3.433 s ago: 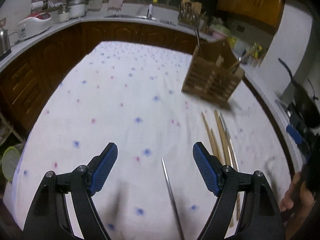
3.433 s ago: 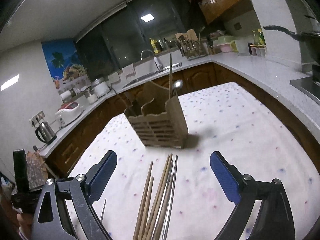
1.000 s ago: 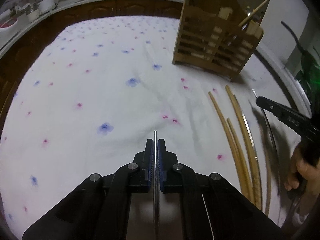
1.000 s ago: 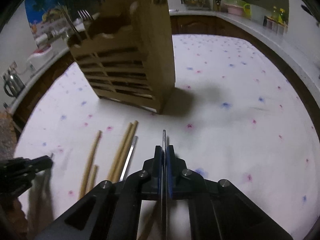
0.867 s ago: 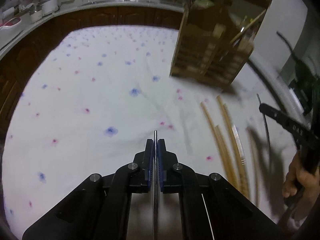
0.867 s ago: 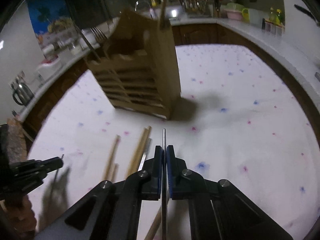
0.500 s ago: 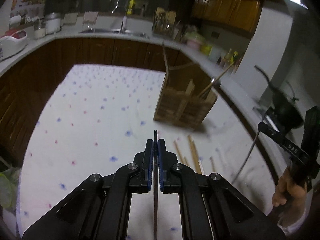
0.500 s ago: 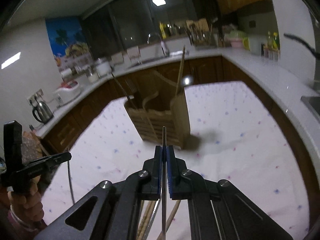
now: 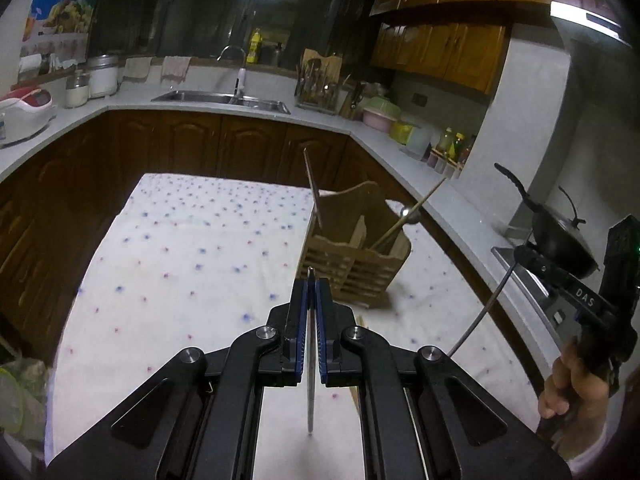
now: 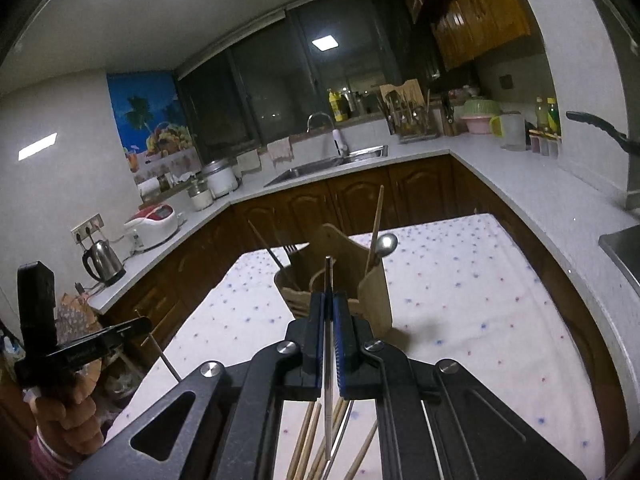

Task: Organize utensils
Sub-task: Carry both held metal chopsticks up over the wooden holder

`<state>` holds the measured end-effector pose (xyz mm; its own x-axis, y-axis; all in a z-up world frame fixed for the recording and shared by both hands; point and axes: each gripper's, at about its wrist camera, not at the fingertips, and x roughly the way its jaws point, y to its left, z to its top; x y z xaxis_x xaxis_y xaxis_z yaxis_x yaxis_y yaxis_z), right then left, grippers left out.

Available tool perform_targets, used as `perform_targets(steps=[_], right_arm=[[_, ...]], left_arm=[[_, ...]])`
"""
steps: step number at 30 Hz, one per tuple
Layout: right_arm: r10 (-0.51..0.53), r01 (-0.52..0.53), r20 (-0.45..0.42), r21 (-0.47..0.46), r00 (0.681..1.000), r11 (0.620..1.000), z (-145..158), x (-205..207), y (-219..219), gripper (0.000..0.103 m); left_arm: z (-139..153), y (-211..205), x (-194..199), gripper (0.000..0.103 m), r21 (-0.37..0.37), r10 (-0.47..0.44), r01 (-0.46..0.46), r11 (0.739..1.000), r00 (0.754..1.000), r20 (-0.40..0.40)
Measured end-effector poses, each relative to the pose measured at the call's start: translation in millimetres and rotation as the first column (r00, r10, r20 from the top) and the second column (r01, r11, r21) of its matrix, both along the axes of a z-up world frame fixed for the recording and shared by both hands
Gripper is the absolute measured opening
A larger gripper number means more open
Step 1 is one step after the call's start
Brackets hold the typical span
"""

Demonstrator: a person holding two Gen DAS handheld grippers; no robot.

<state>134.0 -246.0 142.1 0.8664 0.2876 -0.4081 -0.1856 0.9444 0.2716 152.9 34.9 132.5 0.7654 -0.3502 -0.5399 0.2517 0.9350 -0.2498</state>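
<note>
Left gripper (image 9: 311, 308) sits bottom center, clamped on a thin metal chopstick (image 9: 310, 364). Wooden utensil holder (image 9: 352, 256) is mid-frame on the dotted tablecloth (image 9: 192, 248). At the right edge, the right gripper (image 9: 520, 258) pinches another metal chopstick (image 9: 482, 312).

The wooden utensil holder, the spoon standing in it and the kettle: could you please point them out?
wooden utensil holder (image 10: 374, 300): right wrist view, right side wall.
spoon (image 10: 387, 243): right wrist view, its bowl.
kettle (image 10: 103, 265): right wrist view, steel body.

Metal chopstick (image 9: 310, 360) clamped, wooden holder (image 9: 354, 264) upright
</note>
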Motion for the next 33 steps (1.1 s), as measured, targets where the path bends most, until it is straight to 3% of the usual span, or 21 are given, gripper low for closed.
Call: perform_targets(steps=[11,22,26,33], right_arm=[[-0.048,0.045,0.07,0.032,0.996,0.998,18,16,-8,0.005],[-0.106,0.099,0.198,0.043,0.975,0.994,58,58,-6,0.005],[-0.136,0.125,0.242,0.06,0.961,0.99,67,78,-8,0.005],[-0.162,0.156,0.241,0.044,0.957,0.987,52,111,-4,0.005]], left_arm=[[41,-11,26,0.003,-0.025,-0.004,0.007,1.0,0.995,0.097],[102,-25,89,0.004,-0.091,0.057,-0.036,0.995,0.969,0.241],[102,-38,116,0.004,-0.102,0.088,-0.063,0.993,0.962,0.258],[65,-54,155,0.003,-0.107,0.128,-0.107,0.989,0.967,0.222]])
